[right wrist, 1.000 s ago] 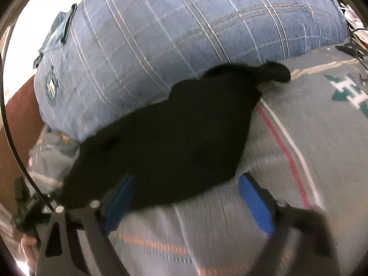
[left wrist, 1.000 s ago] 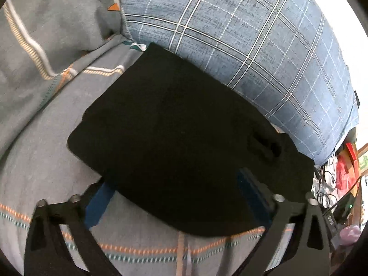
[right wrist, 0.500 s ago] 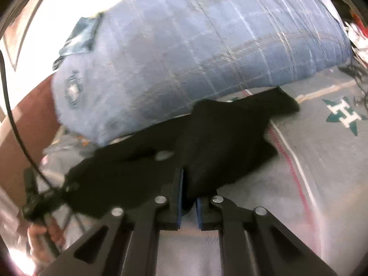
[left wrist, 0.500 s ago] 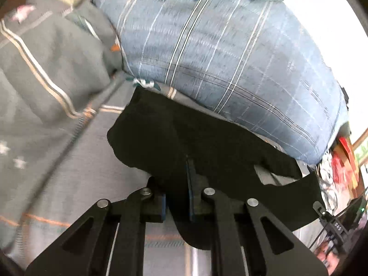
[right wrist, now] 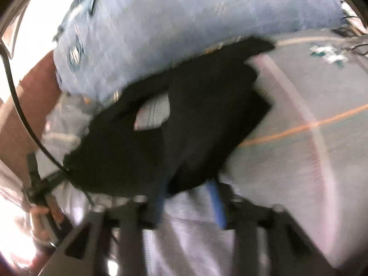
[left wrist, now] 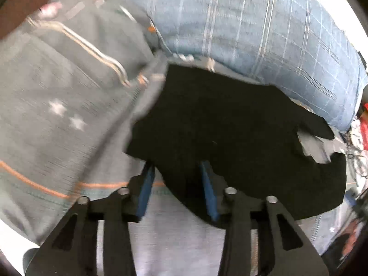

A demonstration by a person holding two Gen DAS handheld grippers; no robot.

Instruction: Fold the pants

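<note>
The big blue checked pillow (left wrist: 264, 36) lies behind, and the grey striped bed cover (left wrist: 57, 115) spreads under everything. On this cover, just in front of the pillow, lie the black soft cloth pants (left wrist: 230, 126), partly folded, with one gap where the cover shows through. They look light and limp, so I judge an edge or corner is the best place to hold. The left gripper (left wrist: 177, 184) and the right gripper (right wrist: 188, 197) are both partly open around the near edge; whether they pinch cloth I cannot tell. The right view is blurred, and the black hides the folds.
</note>
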